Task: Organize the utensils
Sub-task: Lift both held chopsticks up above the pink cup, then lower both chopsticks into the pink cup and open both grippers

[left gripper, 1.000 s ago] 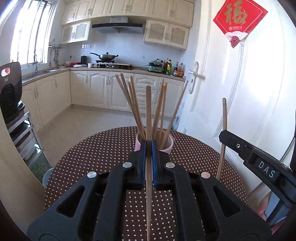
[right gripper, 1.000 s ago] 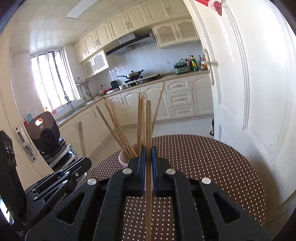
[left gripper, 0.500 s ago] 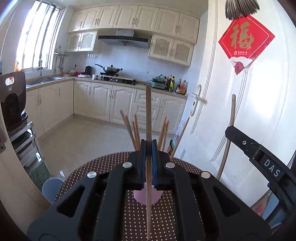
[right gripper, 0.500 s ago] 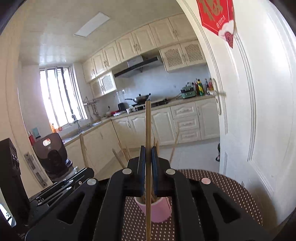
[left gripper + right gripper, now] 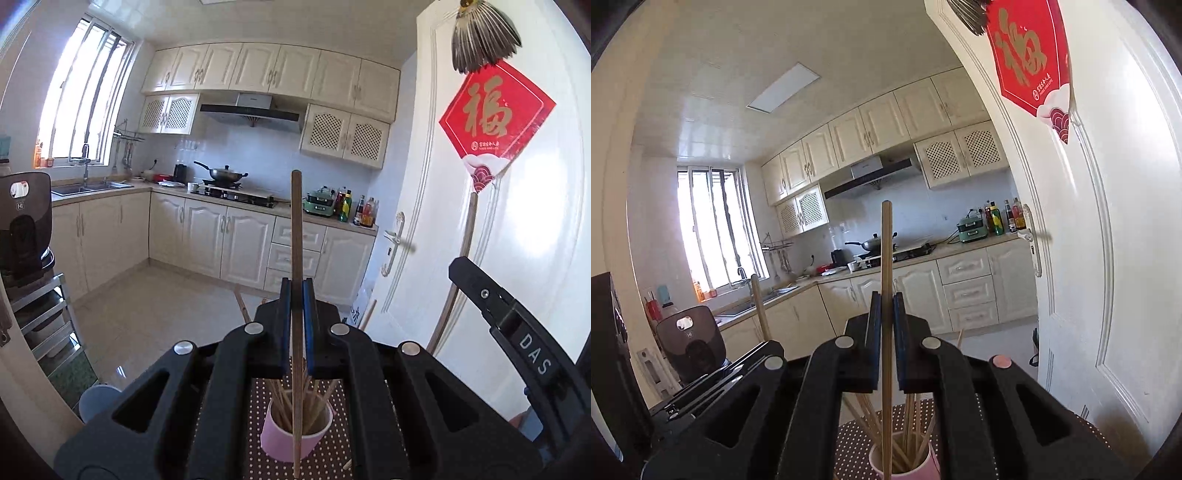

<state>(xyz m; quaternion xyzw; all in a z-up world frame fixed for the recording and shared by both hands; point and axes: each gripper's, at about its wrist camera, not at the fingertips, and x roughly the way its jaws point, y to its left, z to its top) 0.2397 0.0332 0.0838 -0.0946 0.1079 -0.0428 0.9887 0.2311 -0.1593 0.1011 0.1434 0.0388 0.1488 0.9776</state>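
1. The left gripper (image 5: 296,295) is clamped tight on one chopstick (image 5: 296,229), which stands upright between the blue pads (image 5: 284,317).
2. That stick's top end rises well above the jaws; its lower end runs down in front of the pink cup (image 5: 295,435) in the left wrist view (whether the tip is inside the cup or clear of it cannot be told).
3. The cup stands on the dotted table (image 5: 332,458), below the left gripper, and holds a loose bundle of chopsticks (image 5: 317,402) leaning against its rim.
4. The right gripper (image 5: 886,314) is likewise closed hard on a single stick, a second chopstick (image 5: 886,251), upright between its pads (image 5: 874,332).
5. In the right wrist view the cup (image 5: 923,469) sits below the gripper at the lower edge, with the bundle (image 5: 912,424) fanning out of it on the table (image 5: 857,443); the held stick's lower part crosses the cup's mouth.
6. Each tool shows in the other's camera: the right gripper (image 5: 517,332) lies to the right of the cup in the left view, with its stick (image 5: 463,258) against the white door (image 5: 535,240); the left gripper (image 5: 720,380) lies left of the cup in the right view, its stick (image 5: 760,306) sticking up.
7. A red paper sign (image 5: 495,122) hangs on the door, high above the cup (kitchen cabinets (image 5: 221,240) stand behind).
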